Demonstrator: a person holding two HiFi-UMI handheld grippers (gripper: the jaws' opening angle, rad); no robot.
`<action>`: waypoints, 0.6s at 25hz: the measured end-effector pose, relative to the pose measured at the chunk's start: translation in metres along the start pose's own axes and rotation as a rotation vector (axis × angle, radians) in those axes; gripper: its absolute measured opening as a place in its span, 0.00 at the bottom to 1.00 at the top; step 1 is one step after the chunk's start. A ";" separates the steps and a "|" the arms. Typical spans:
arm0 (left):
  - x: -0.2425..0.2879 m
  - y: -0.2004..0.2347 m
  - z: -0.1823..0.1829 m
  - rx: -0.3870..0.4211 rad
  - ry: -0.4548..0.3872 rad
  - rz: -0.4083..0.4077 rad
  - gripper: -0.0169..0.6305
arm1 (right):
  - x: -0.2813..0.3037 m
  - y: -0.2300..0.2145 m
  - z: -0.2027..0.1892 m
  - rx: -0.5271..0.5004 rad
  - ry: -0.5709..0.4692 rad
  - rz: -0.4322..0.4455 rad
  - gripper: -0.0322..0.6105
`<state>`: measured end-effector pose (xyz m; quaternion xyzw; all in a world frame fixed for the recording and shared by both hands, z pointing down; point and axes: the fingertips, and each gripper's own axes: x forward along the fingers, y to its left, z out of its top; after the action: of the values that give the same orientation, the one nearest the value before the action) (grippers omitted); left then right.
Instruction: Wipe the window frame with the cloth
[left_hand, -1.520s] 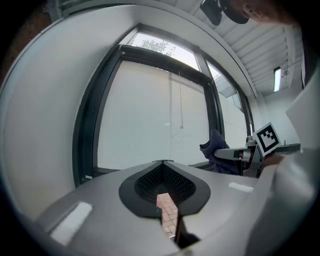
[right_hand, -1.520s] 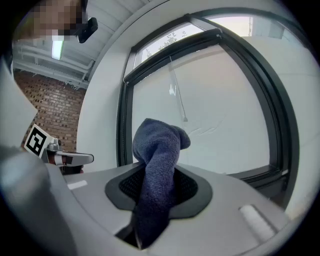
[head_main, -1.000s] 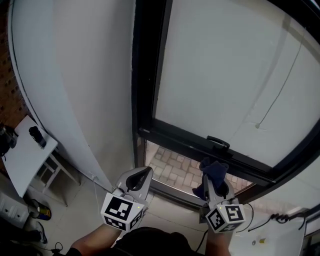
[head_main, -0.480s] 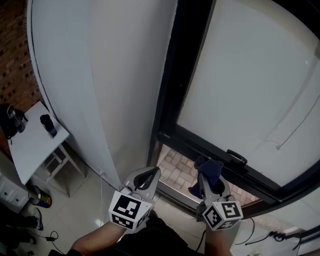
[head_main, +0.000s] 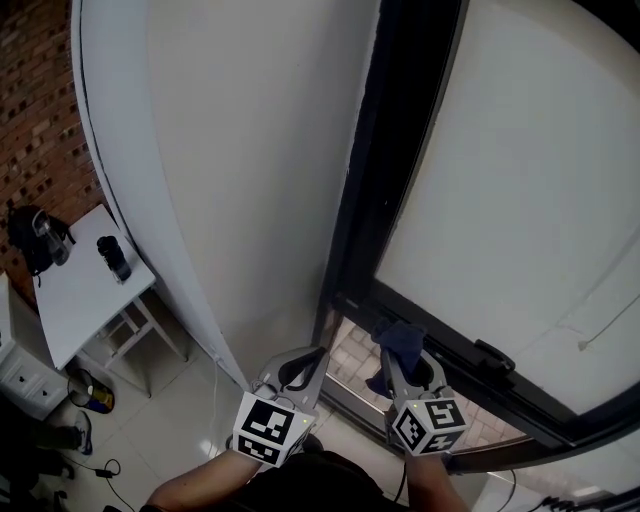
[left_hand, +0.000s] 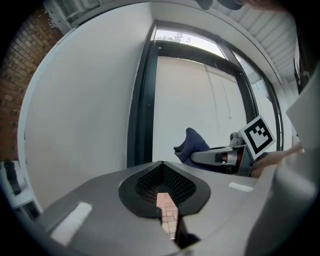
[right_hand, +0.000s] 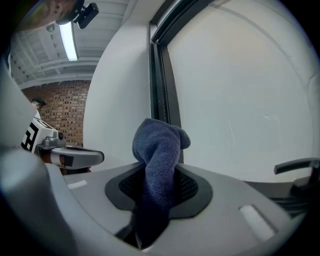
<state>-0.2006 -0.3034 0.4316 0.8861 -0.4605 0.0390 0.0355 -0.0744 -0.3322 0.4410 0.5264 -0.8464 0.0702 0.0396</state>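
Down low by the window frame (head_main: 400, 150), the right gripper (head_main: 405, 355) is pinching the blue cloth (head_main: 398, 338) just short of it. The left gripper (head_main: 318, 355) is hanging closed, empty. Cloth's bunched, so I reckon dragging might be yanking it loose.

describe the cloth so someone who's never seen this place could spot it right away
Find the tall black window frame running up the middle of the head view and follow it down to its lower corner, where two handheld grippers meet. The cloth is the bunched dark blue fabric sticking up out of the right gripper. It is the only soft, blue thing there, and the left gripper beside it is closed and empty.
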 end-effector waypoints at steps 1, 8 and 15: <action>0.005 0.002 -0.001 0.000 0.003 0.003 0.02 | 0.008 -0.002 -0.003 -0.002 0.009 0.008 0.24; 0.034 0.024 -0.025 -0.023 0.061 0.049 0.02 | 0.063 0.000 -0.030 -0.018 0.091 0.086 0.24; 0.057 0.038 -0.046 -0.053 0.099 0.078 0.02 | 0.110 0.002 -0.066 -0.033 0.180 0.107 0.24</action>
<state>-0.2008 -0.3670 0.4844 0.8632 -0.4933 0.0717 0.0800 -0.1252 -0.4181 0.5216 0.4712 -0.8674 0.1051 0.1202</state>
